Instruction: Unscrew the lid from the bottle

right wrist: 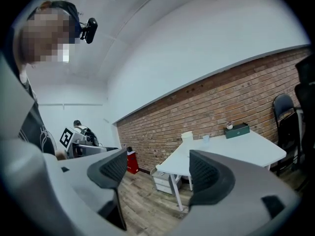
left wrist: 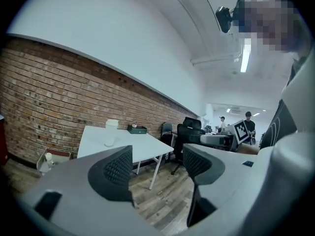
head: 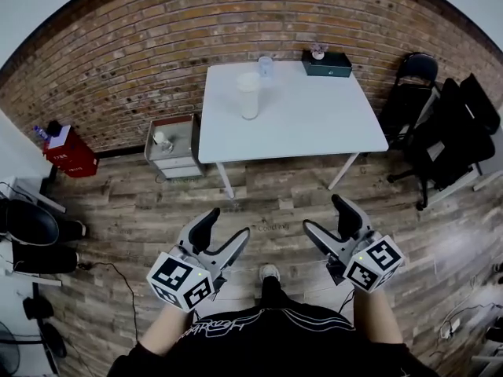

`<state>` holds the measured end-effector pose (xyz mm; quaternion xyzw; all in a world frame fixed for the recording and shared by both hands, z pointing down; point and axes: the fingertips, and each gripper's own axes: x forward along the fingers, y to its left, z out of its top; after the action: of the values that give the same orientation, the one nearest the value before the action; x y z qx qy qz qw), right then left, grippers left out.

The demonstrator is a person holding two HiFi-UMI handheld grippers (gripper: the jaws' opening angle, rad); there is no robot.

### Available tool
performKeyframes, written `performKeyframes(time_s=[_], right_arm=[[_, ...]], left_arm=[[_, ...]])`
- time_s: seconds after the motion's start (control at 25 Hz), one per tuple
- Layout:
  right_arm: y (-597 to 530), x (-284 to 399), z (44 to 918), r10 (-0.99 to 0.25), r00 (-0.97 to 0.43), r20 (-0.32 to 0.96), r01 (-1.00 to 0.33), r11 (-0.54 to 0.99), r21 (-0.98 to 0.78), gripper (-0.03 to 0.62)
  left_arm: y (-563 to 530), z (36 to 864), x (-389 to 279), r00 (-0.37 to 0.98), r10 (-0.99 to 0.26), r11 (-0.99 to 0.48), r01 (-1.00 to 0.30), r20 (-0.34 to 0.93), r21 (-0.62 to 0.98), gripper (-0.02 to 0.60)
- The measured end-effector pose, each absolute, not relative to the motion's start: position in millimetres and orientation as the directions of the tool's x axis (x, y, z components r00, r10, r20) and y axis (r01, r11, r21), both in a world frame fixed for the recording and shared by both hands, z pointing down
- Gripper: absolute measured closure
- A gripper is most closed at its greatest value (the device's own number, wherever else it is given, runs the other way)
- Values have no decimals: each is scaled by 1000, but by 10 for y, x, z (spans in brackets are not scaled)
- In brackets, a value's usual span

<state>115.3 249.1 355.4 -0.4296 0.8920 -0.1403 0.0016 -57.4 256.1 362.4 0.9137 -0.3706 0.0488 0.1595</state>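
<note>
A tall white bottle with a lid [head: 249,94] stands upright on the far left part of the white table [head: 314,128]. It also shows as the bottle [left wrist: 111,132] in the left gripper view and the bottle [right wrist: 187,136] in the right gripper view. Both grippers hang over the wooden floor, well short of the table. My left gripper [head: 225,230] is open and empty, and the same gripper [left wrist: 157,168] shows only floor between its jaws. My right gripper [head: 324,217] is open too, and this gripper [right wrist: 157,173] holds nothing.
A small clear cup [head: 266,67] and a dark green box [head: 327,63] sit at the table's back edge by the brick wall. A low drawer unit [head: 174,148] stands left of the table, a red box [head: 71,151] farther left, black chairs [head: 440,132] on the right.
</note>
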Motion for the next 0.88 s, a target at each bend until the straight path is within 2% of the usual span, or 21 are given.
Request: performKeyframes(time_s=[0.32, 0.52, 0.88], right_arm=[[1618, 1476, 3621, -766, -628, 136, -769, 584, -260, 169], [1135, 1575, 3502, -756, -646, 108, -756, 613, -231, 161], [573, 1323, 3348, -701, -708, 90, -702, 683, -200, 152]], left_arm=[[1574, 3674, -147, 737, -640, -690, -676, 217, 259, 233], [1086, 3604, -30, 720, -664, -687, -694, 203, 217, 224], [659, 3707, -128, 679, -702, -644, -734, 213, 217, 201]])
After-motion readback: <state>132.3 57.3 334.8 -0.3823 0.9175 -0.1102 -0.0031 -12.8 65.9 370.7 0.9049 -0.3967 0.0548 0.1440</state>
